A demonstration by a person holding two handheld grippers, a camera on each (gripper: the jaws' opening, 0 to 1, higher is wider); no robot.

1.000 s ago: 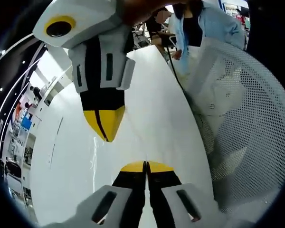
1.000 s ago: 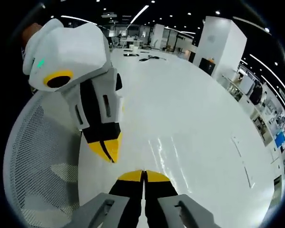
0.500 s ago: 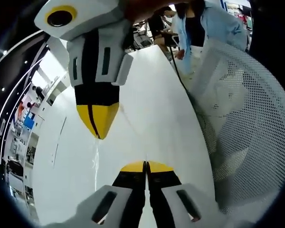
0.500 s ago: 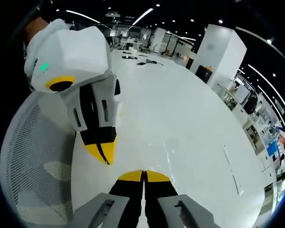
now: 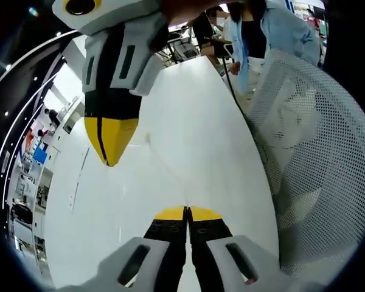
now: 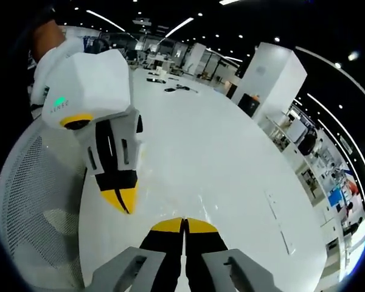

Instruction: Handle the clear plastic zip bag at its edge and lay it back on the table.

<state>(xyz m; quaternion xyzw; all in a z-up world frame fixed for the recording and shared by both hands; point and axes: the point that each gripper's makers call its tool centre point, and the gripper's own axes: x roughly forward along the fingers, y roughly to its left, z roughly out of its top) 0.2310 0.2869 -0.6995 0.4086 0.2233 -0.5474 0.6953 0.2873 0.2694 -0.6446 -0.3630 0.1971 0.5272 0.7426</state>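
Your left tongs (image 5: 187, 213) together | right tongs (image 6: 183, 224) together | bag (image 5: 147, 141) faint, grip unclear | laying on table (image 5: 201, 128) unconfirmed

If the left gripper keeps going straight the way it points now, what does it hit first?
Probably the white table: the left gripper, jaws shut, points along its bare surface. The right gripper sits off to the side of that line. Depth is unclear, and I cannot make out the clear bag.
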